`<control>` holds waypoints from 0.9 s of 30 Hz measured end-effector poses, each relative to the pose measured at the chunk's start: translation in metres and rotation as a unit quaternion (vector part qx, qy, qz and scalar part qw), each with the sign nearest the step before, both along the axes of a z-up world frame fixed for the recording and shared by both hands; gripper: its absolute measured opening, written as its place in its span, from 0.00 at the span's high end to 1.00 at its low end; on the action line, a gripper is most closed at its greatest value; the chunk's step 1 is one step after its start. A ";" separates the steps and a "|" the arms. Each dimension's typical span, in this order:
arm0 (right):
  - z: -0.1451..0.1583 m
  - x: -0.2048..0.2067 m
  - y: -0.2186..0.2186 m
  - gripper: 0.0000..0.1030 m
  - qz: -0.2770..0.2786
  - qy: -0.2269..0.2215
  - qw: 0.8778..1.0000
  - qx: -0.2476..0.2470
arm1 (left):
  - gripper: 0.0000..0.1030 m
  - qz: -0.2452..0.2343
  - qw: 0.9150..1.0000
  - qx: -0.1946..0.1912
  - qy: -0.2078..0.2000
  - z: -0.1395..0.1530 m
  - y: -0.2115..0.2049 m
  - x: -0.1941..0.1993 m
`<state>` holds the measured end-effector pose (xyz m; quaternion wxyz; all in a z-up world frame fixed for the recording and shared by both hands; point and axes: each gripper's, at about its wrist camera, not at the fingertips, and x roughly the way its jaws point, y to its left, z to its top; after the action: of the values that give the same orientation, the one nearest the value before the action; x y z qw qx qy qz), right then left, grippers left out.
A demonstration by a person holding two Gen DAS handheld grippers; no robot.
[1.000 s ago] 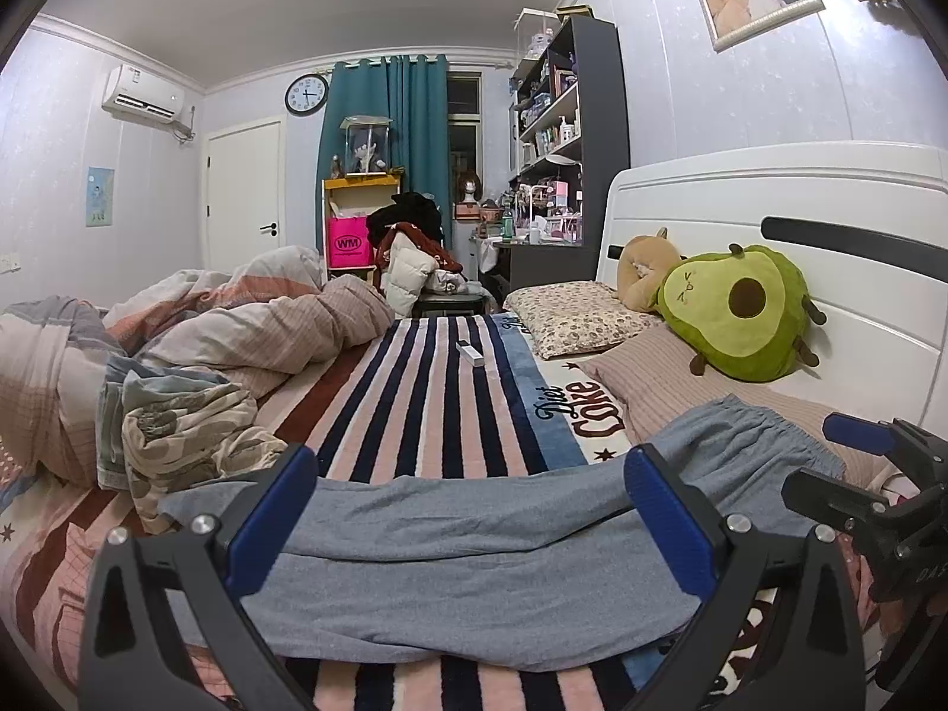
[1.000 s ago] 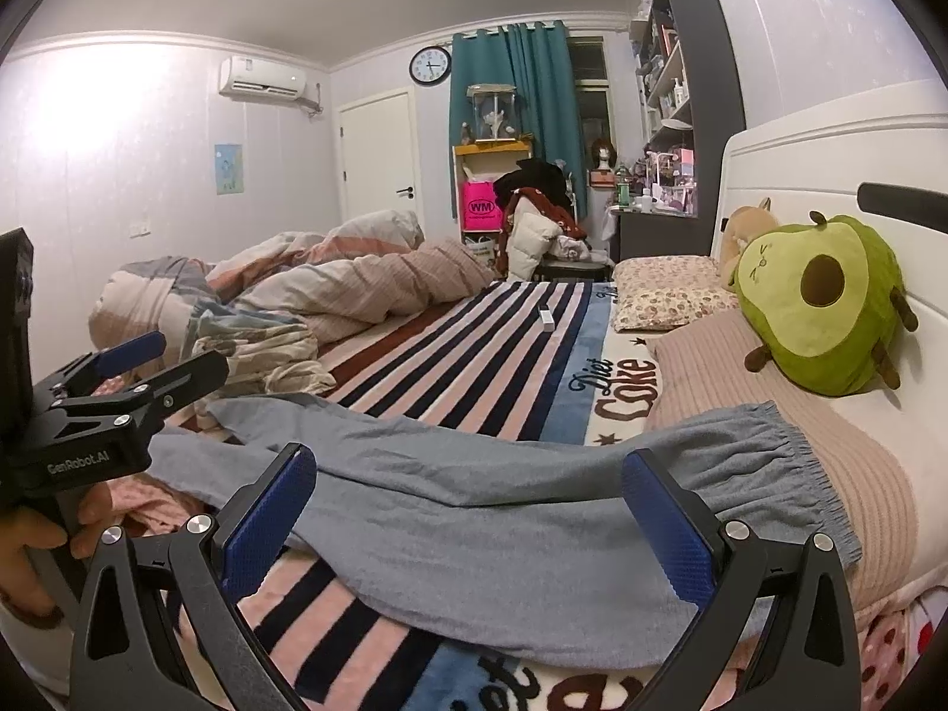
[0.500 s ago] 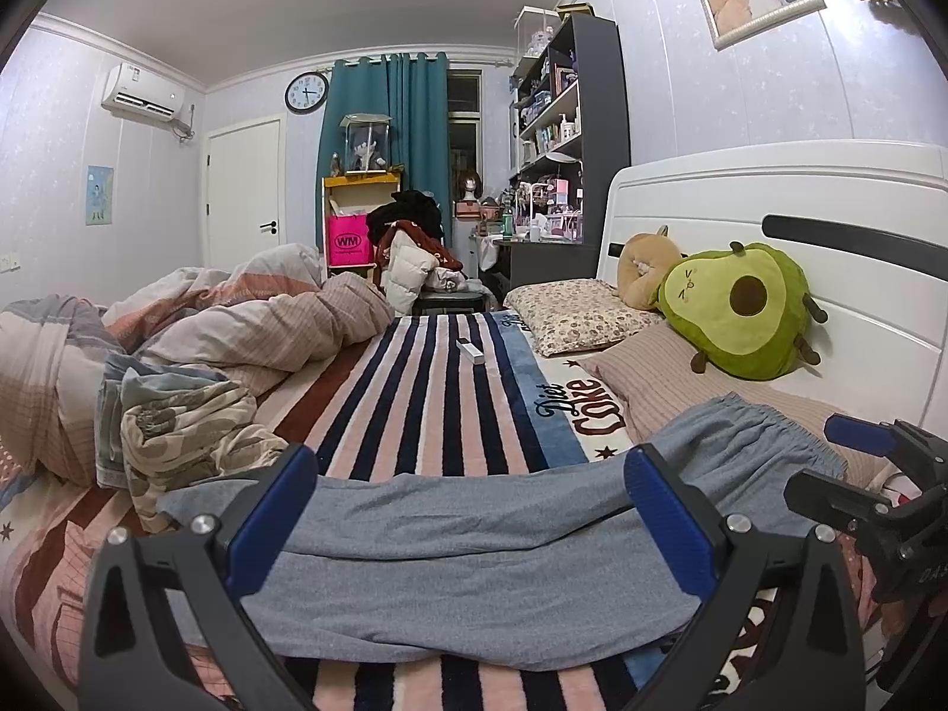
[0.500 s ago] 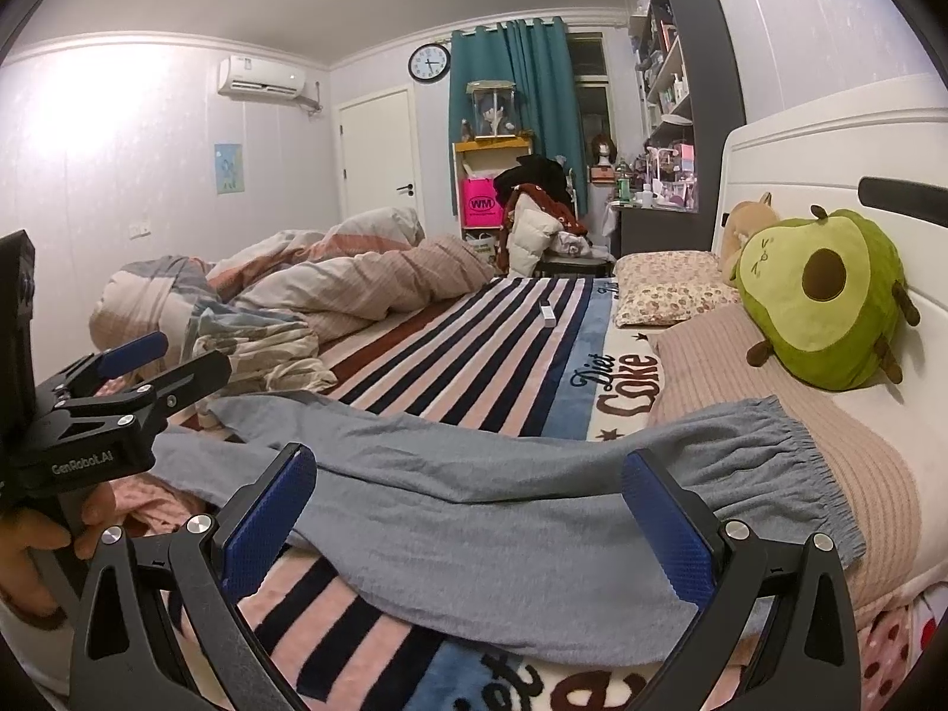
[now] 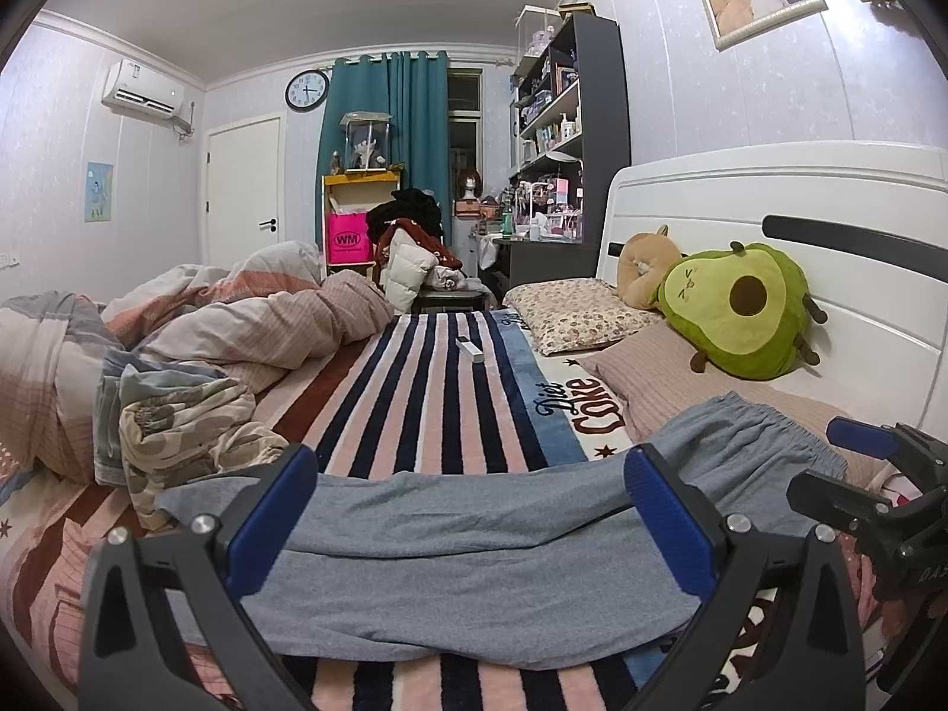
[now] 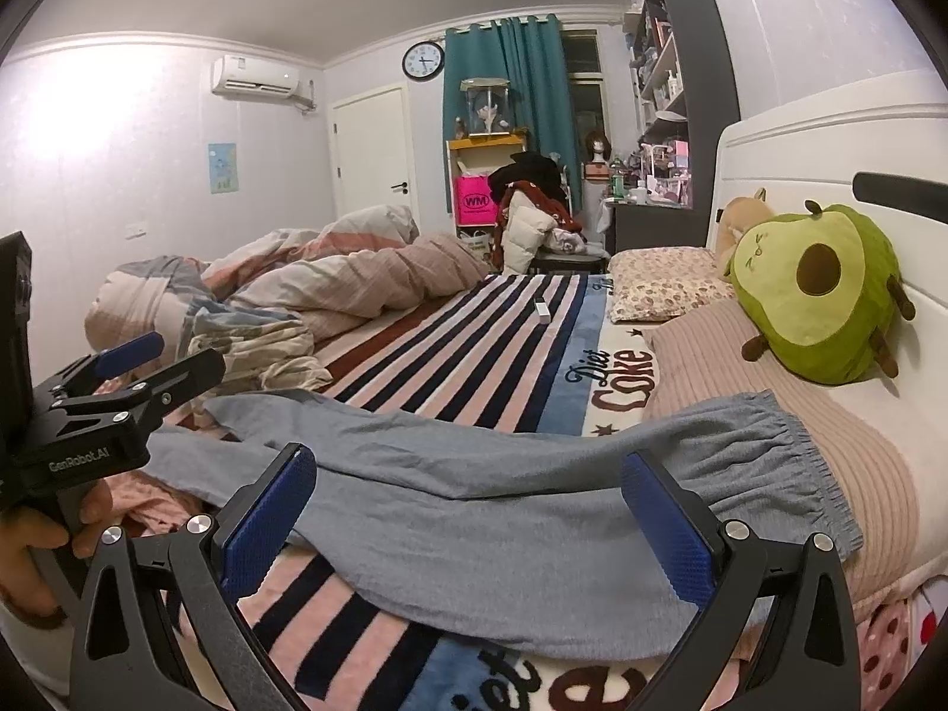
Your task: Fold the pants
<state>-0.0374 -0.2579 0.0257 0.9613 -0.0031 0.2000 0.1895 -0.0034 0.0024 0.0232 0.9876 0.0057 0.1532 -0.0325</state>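
Grey pants (image 5: 474, 557) lie spread flat across the near part of the bed, waistband to the right by the pillows, legs running left. They also show in the right wrist view (image 6: 503, 509). My left gripper (image 5: 471, 515) is open and empty, just in front of the pants' middle. My right gripper (image 6: 468, 512) is open and empty, in front of the pants near the waistband end. The right gripper shows at the right edge of the left wrist view (image 5: 877, 474). The left gripper shows at the left of the right wrist view (image 6: 136, 367).
A striped blanket (image 5: 438, 391) covers the bed. A rumpled duvet (image 5: 249, 320) and crumpled clothes (image 5: 183, 432) lie on the left. Pillows (image 5: 575, 314), an avocado plush (image 5: 740, 308) and the white headboard (image 5: 770, 195) are on the right. A small white object (image 5: 469, 348) lies mid-bed.
Almost nothing. Both views have shifted very slightly; the pants lie as before and both grippers stay open.
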 end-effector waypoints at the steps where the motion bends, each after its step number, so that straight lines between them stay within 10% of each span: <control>1: 0.000 0.000 0.000 0.00 -0.001 0.000 1.000 0.000 | 0.01 0.000 1.000 0.000 0.001 -0.001 0.001 0.000; 10: -0.026 0.008 -0.003 0.00 -0.021 0.018 1.000 -0.001 | 0.01 0.003 0.999 0.001 0.043 -0.028 0.011 0.020; 18: -0.104 0.036 -0.046 0.00 -0.077 0.134 0.988 -0.007 | 0.01 0.042 0.988 0.023 0.144 -0.109 0.045 0.050; 27: -0.164 0.053 -0.109 0.19 -0.128 0.224 0.965 0.056 | 0.01 0.032 0.968 -0.086 0.232 -0.175 0.084 0.075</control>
<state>0.0159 -0.3666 -0.1382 0.9068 0.1190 0.3980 0.0716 0.0716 0.0865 -0.1516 0.9222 -0.0920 0.3753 -0.0147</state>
